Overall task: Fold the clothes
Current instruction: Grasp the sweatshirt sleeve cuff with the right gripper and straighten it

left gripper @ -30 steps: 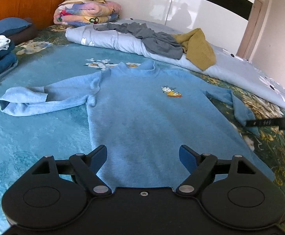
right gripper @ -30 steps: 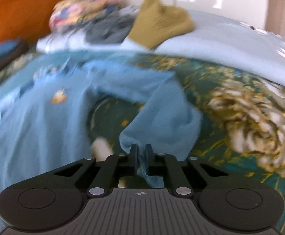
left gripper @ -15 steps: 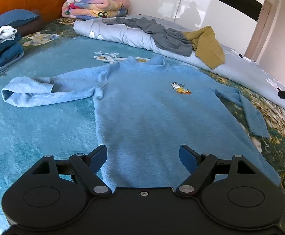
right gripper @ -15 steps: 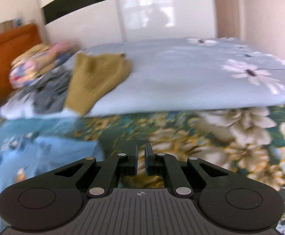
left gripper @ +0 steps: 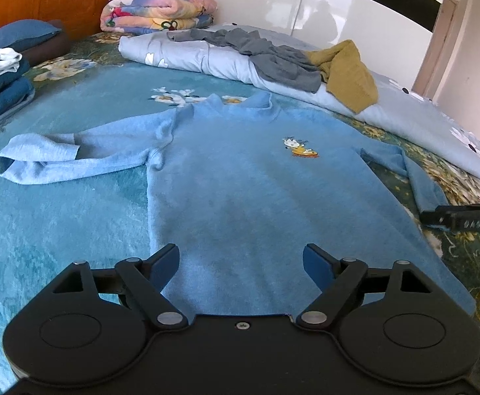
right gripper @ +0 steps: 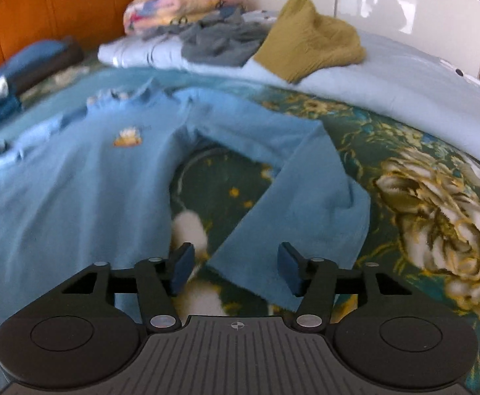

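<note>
Sunlight falls across a bed (left gripper: 58, 217) spread with a blue plush blanket, a grey garment (left gripper: 272, 56) and a mustard one (left gripper: 348, 72) heaped on the rolled duvet behind. From the left wrist view, the blue sweater (left gripper: 240, 181) lies flat, front up, both sleeves out; the left claw (left gripper: 241, 263) hovers wide at its hem, holding nothing.

From the right wrist view, the right claw (right gripper: 233, 268) gapes wide around the cuff of the bent sleeve (right gripper: 292, 197). Soft, light knit, likely to sag; cuff and hem corners look the best holds.
</note>
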{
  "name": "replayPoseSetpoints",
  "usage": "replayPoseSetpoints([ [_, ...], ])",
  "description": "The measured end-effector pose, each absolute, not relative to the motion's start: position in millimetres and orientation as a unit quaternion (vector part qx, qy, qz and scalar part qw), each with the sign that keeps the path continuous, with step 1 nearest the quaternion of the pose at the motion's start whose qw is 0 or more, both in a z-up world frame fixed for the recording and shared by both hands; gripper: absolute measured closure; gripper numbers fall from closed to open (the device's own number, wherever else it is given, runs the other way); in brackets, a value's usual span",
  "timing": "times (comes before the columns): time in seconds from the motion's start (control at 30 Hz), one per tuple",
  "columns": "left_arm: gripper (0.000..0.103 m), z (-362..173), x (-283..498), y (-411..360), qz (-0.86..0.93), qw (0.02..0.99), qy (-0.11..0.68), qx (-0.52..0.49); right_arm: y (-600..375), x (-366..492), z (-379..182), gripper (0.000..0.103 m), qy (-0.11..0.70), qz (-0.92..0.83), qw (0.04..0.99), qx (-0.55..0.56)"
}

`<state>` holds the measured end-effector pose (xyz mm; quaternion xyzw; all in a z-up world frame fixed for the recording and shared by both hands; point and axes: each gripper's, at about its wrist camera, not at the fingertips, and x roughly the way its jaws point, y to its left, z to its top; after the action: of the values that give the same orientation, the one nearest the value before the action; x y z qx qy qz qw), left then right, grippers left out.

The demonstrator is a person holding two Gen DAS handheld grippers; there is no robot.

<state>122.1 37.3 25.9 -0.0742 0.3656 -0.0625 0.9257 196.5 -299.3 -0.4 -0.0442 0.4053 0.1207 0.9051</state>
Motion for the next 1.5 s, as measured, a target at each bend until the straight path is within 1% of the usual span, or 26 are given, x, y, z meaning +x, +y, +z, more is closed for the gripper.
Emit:
replayPoseSetpoints([
  [0.13, 0.021, 24, 123, 36, -0.061, 0.925, 0.368, -0.075, -293, 194, -6, 0.048, 0.4, 0.114, 0.907, -0.068],
  [0.23, 0.021, 23, 125, 32, -0.066, 0.923, 0.371, -0.074, -298, 195, -6, 0.05, 0.399, 0.11, 0.908, -0.057],
  [0.27, 0.021, 23, 125, 31, -0.068, 0.923, 0.372, -0.071, -302, 196, -5, 0.056, 0.399, 0.104, 0.91, -0.049],
  [0.3, 0.021, 22, 124, 29, -0.07, 0.923, 0.372, -0.069, -306, 197, -4, 0.064, 0.397, 0.099, 0.911, -0.041],
  [0.33, 0.021, 22, 124, 28, -0.071, 0.923, 0.372, -0.068, -310, 199, -4, 0.068, 0.396, 0.093, 0.913, -0.033],
  [0.4, 0.021, 22, 124, 28, -0.071, 0.922, 0.373, -0.068, -318, 201, -2, 0.086, 0.394, 0.082, 0.915, -0.017],
  [0.47, 0.021, 21, 125, 27, -0.069, 0.922, 0.375, -0.068, -325, 203, -1, 0.098, 0.392, 0.071, 0.917, -0.001],
  [0.53, 0.021, 22, 125, 27, -0.068, 0.922, 0.375, -0.066, -333, 205, 1, 0.098, 0.389, 0.06, 0.919, 0.015],
  [0.7, 0.021, 21, 127, 27, -0.062, 0.922, 0.375, -0.065, -382, 222, 27, 0.098, 0.34, -0.006, 0.938, 0.065],
  [0.83, 0.021, 19, 130, 26, -0.06, 0.922, 0.378, -0.064, -422, 244, 49, 0.098, 0.299, -0.072, 0.949, 0.062],
  [0.9, 0.021, 19, 131, 26, -0.059, 0.922, 0.378, -0.064, -441, 261, 53, 0.098, 0.294, -0.1, 0.949, 0.056],
  [1.0, 0.021, 18, 134, 25, -0.056, 0.921, 0.379, -0.062, -458, 286, 48, 0.098, 0.304, -0.127, 0.943, 0.039],
  [1.2, 0.021, 17, 137, 27, -0.051, 0.921, 0.382, -0.061, -457, 305, 15, 0.098, 0.356, -0.146, 0.923, 0.012],
  [1.37, 0.021, 17, 140, 30, -0.049, 0.921, 0.382, -0.06, -466, 300, -10, 0.098, 0.392, -0.156, 0.905, 0.05],
  [1.5, 0.021, 17, 142, 31, -0.049, 0.922, 0.379, -0.063, -467, 298, -10, 0.096, 0.39, -0.158, 0.905, 0.062],
])
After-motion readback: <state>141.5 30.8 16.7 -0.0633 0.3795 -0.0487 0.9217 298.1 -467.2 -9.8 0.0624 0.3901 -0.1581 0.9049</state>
